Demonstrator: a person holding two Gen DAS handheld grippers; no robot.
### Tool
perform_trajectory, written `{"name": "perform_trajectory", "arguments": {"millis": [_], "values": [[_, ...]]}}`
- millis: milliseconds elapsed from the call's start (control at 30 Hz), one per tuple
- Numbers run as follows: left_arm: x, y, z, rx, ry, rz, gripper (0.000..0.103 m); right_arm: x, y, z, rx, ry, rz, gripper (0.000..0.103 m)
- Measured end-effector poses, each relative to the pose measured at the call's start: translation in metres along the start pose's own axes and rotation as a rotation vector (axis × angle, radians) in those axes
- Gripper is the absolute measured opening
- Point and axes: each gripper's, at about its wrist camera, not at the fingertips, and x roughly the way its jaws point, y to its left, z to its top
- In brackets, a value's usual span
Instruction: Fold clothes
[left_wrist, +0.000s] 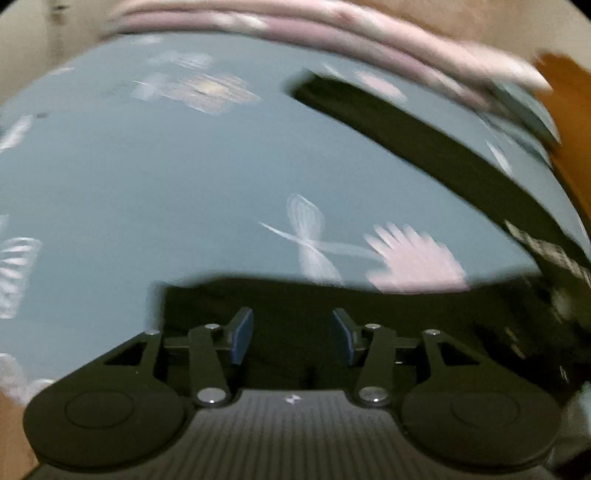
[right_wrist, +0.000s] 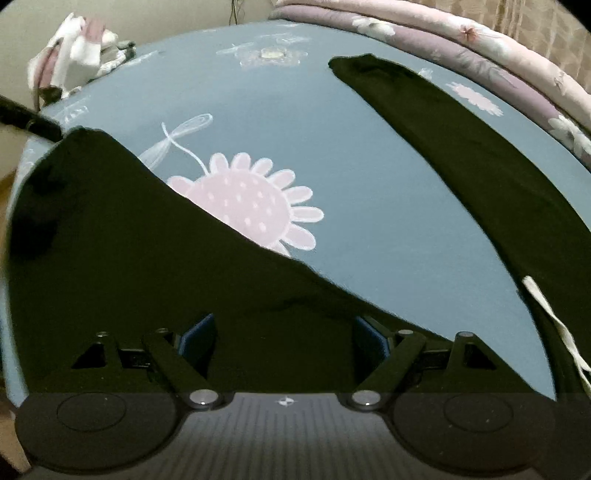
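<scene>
A black garment (right_wrist: 129, 258) lies spread on a blue-grey bed sheet (right_wrist: 369, 206), one long sleeve (right_wrist: 443, 140) stretching toward the far right. My right gripper (right_wrist: 285, 338) hovers over the garment's near edge with its jaws wide apart and nothing pinched between them. In the blurred left wrist view the same black garment (left_wrist: 295, 295) lies under my left gripper (left_wrist: 293, 332). Its blue pads stand apart with only dark cloth behind the gap. The sleeve (left_wrist: 424, 140) runs diagonally at upper right, and white lettering (left_wrist: 554, 254) shows on the cloth at the right.
A folded pink and purple quilt (right_wrist: 461, 48) lies along the sheet's far edge. A heap of pale clothes (right_wrist: 74, 48) sits at the far left corner. A white strip (right_wrist: 554, 325) lies on the garment at right. The sheet bears a pink flower print (right_wrist: 243, 206).
</scene>
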Motion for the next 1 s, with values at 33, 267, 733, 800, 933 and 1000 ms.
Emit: {"name": "perform_trajectory", "arguments": {"millis": [33,267,733,800,933,1000], "values": [[0.011,-0.008,-0.004,0.017,0.022,-0.023,0.047,0.004,-0.002,0.002,0.008,-0.006,0.000,0.097],[0.064,-0.017,-0.003,-0.001,0.007,-0.037,0.050,0.021,-0.025,0.019,0.066,-0.021,-0.019,0.100],[0.034,-0.053,-0.029,0.106,0.065,0.050,0.051,-0.041,-0.002,-0.024,-0.005,-0.002,0.087,0.100],[0.025,-0.051,-0.043,0.097,0.065,0.079,0.051,-0.039,0.002,-0.032,-0.008,0.006,0.089,0.100],[0.019,-0.040,-0.071,0.039,0.107,0.168,0.051,-0.036,0.003,-0.038,0.015,0.014,0.113,0.101],[0.017,-0.031,-0.083,-0.015,0.111,0.165,0.053,-0.034,0.002,-0.037,0.025,0.012,0.122,0.101]]}}
